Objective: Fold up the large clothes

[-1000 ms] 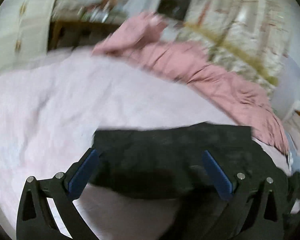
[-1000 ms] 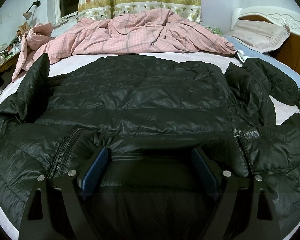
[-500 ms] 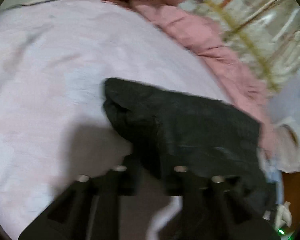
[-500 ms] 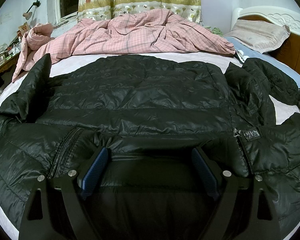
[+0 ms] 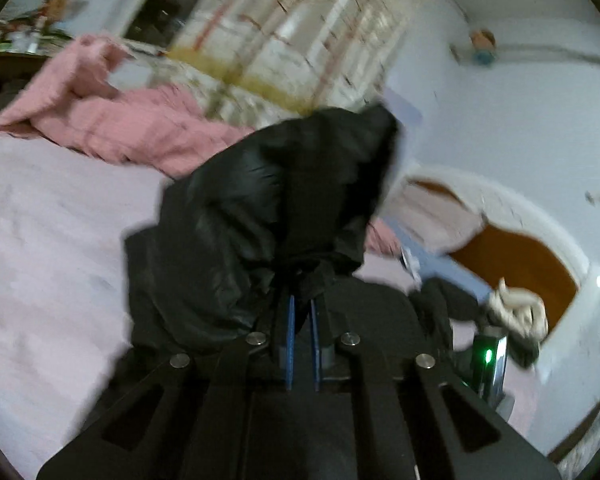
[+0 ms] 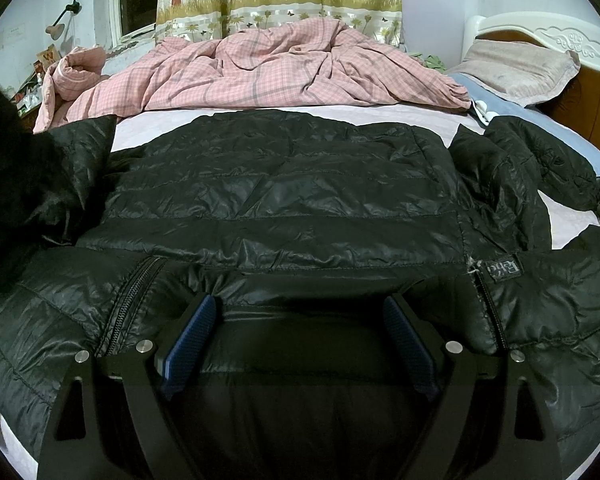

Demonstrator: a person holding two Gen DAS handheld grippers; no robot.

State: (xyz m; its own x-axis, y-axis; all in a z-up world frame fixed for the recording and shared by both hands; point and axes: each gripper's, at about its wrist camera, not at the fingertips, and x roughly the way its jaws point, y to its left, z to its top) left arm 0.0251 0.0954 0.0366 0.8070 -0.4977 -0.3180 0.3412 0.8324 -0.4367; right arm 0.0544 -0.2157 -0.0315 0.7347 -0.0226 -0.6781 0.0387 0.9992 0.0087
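Between closed left gripper jaws: black jacket sleeve; right gripper jaws wide.

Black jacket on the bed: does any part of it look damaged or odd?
Yes. On the jacket, beside the small label near the right zipper, a few pale loose threads stick out at the seam, like slight fraying. Also, the left gripper has one sleeve pinched and lifted, so that side is not flat.
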